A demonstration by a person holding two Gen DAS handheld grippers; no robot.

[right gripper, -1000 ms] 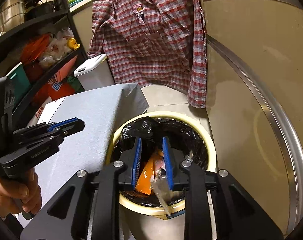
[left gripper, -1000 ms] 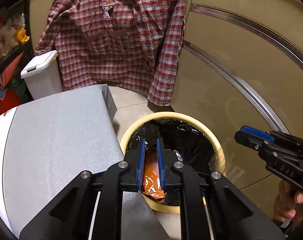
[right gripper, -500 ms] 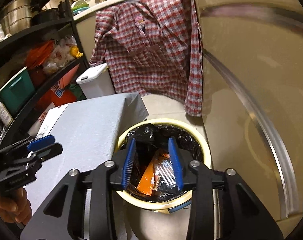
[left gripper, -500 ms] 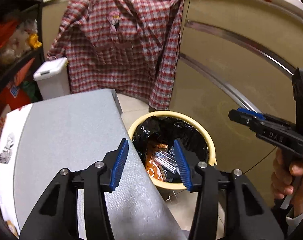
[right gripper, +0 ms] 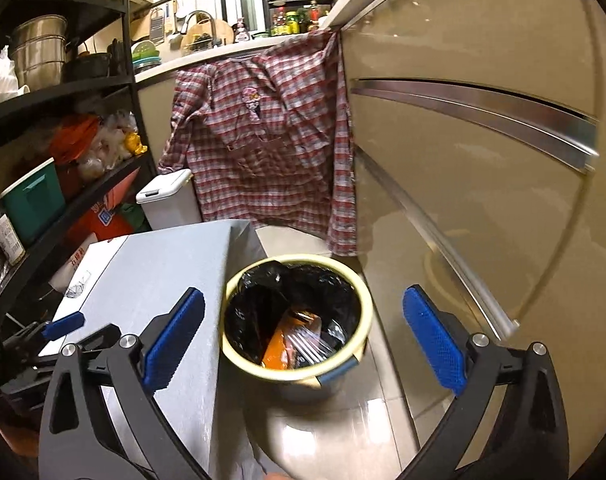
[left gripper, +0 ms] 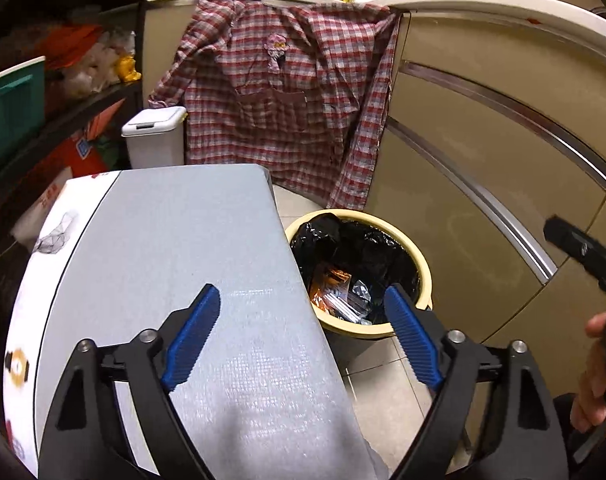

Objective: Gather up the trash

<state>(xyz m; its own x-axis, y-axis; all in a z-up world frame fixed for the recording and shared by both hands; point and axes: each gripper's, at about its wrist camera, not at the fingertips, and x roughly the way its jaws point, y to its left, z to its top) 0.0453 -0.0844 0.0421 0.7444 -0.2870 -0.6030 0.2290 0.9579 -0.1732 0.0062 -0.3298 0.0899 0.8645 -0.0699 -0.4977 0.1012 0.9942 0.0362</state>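
Note:
A round bin with a cream rim [left gripper: 417, 258] [right gripper: 365, 300] and a black liner stands on the floor beside the grey table. An orange wrapper [left gripper: 327, 284] [right gripper: 281, 346] and a clear plastic wrapper [left gripper: 353, 298] [right gripper: 307, 344] lie inside it. My left gripper [left gripper: 303, 334] is open and empty, raised above the table's right edge, back from the bin. My right gripper [right gripper: 303, 338] is open and empty, high above the bin. Its dark body shows at the right edge of the left wrist view [left gripper: 583, 250].
A grey-topped table [left gripper: 175, 264] [right gripper: 155, 280] lies left of the bin. A plaid shirt [left gripper: 283, 92] [right gripper: 263, 140] hangs on the counter behind. A white lidded bin [left gripper: 155, 136] and dark shelves [right gripper: 63, 140] stand left. Beige cabinet fronts [left gripper: 503, 160] line the right.
Both grippers opened wide and let their wrappers fall into the bin. Both then rose and drew back from it.

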